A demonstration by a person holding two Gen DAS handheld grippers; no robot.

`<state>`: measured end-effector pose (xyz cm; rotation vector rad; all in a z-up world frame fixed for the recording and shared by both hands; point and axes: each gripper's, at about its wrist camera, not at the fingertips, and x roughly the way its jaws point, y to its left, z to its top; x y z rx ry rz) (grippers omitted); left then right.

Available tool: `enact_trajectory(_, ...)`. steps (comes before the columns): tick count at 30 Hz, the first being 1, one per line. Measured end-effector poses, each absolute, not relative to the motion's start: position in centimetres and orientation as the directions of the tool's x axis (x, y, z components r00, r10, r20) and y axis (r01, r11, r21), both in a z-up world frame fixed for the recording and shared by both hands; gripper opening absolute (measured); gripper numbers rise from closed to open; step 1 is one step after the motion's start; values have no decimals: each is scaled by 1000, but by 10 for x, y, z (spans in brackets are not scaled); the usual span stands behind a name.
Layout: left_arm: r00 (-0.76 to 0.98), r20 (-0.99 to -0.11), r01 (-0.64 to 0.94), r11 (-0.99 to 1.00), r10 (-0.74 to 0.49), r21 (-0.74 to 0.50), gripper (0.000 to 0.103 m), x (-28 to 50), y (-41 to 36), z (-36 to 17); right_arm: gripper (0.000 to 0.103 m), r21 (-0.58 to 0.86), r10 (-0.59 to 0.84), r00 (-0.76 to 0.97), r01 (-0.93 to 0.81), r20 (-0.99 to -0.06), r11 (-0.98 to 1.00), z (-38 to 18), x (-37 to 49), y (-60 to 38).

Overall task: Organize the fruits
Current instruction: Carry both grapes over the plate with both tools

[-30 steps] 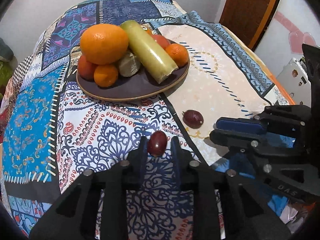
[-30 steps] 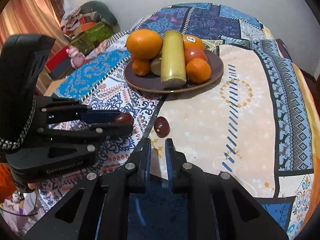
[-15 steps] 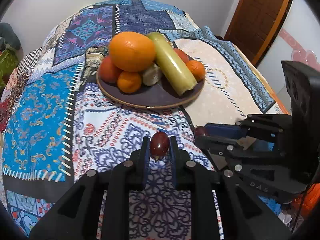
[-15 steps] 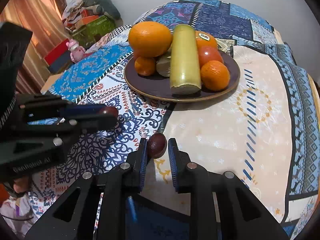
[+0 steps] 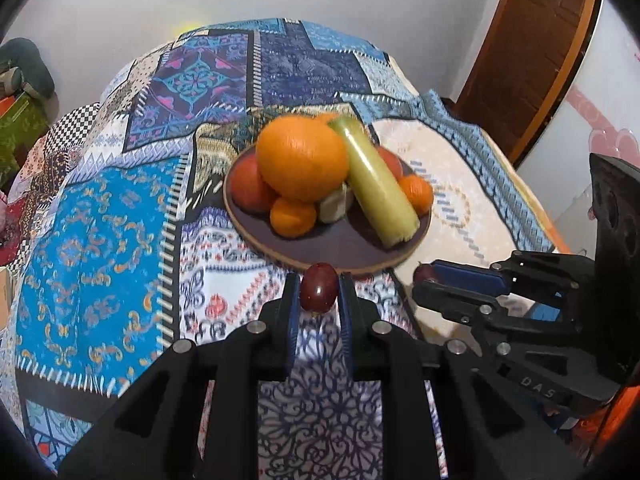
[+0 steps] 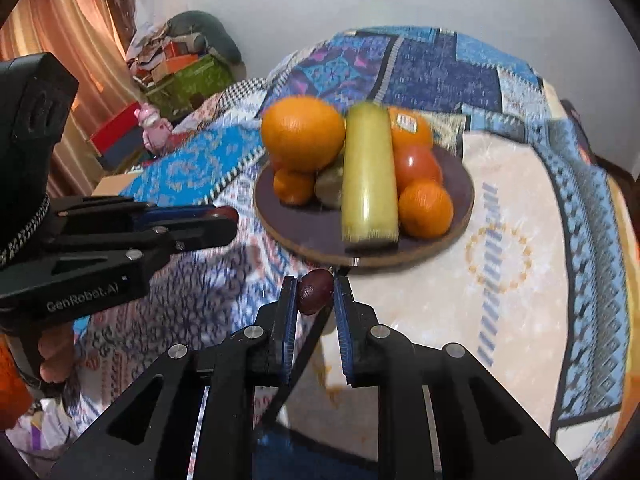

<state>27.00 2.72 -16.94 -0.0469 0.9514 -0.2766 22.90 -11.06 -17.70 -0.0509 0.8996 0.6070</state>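
A dark round plate (image 5: 332, 246) (image 6: 460, 208) sits on the patterned tablecloth and holds a big orange (image 5: 302, 158) (image 6: 302, 138), small oranges, red fruits and a long yellow-green fruit (image 5: 374, 184) (image 6: 370, 176). My left gripper (image 5: 319, 290) is shut on a small dark red fruit (image 5: 319, 292), held above the cloth just in front of the plate's near rim. My right gripper (image 6: 315, 292) is shut on a second dark red fruit (image 6: 315, 292), also lifted just before the plate. Each gripper shows in the other's view, the right (image 5: 420, 276) and the left (image 6: 228, 220).
The table is covered by a blue, white and beige patchwork cloth (image 5: 100, 220). A wooden door (image 5: 532, 52) stands at the right. Boxes, a pink toy (image 6: 154, 126) and a curtain are beyond the table's left side.
The right gripper closed on the second dark fruit that lay on the cloth and lifted it. Both grippers rose and moved forward toward the plate with their fruits.
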Motion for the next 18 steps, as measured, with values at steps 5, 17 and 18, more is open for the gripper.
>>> enact_trajectory(5, 543, -796, 212, 961, -267, -178, 18, 288, 25, -170, 17, 202, 478, 482, -518, -734, 831, -173, 242, -101)
enact_trajectory(17, 509, -822, 209, 963, -256, -171, 19, 310, 25, -189, 18, 234, 487, 449, -509, -749, 828, -187, 257, -91)
enact_trajectory(18, 509, -822, 207, 963, -255, -171, 21, 310, 26, -189, 18, 234, 485, 449, -506, -751, 830, -188, 257, -91)
